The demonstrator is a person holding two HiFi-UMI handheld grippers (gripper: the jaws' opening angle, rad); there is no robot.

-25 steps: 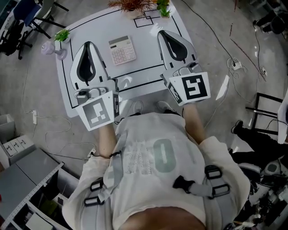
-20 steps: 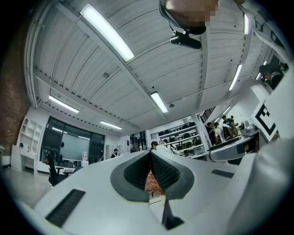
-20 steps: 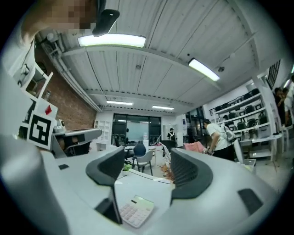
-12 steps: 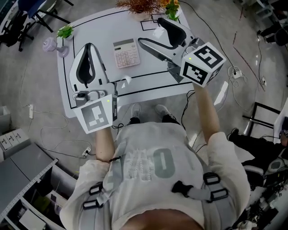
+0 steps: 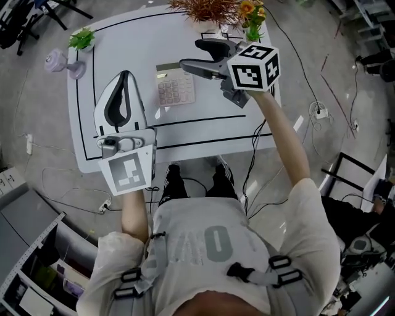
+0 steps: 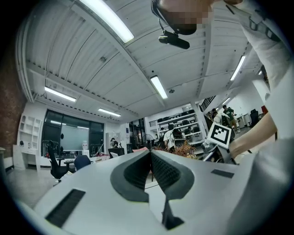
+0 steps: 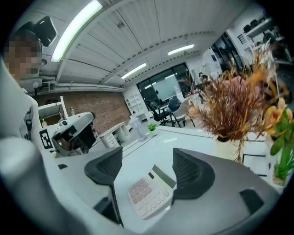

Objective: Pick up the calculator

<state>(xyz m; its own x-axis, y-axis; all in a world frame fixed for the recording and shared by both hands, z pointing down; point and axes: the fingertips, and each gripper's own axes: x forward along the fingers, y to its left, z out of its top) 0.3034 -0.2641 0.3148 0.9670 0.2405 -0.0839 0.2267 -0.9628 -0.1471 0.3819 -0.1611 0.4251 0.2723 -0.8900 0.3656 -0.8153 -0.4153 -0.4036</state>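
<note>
A white calculator [image 5: 174,84] with pale pink keys lies flat on the white table [image 5: 123,37], inside a black taped outline. My right gripper [image 5: 190,54] hovers just right of it, rolled on its side and pointing left. Its jaws stand wide and are closing, with nothing pressed between them. In the right gripper view the calculator [image 7: 149,195] shows ahead of and below the right gripper [image 7: 147,167], framed by its pads. My left gripper [image 5: 123,75] is shut and empty, to the left of the calculator. The left gripper [image 6: 150,153] shows its pads meeting in its own view.
A pot of dried reddish stalks [image 5: 210,9] and an orange flower [image 5: 253,12] stand at the table's far edge, close behind the right gripper. A small green plant [image 5: 82,39] and a purple object [image 5: 62,63] sit at the far left. Cables lie on the floor.
The right gripper swung from the table's right side toward the calculator, rolled onto its side and opened its jaws. The left gripper shifted slightly and stayed shut.
</note>
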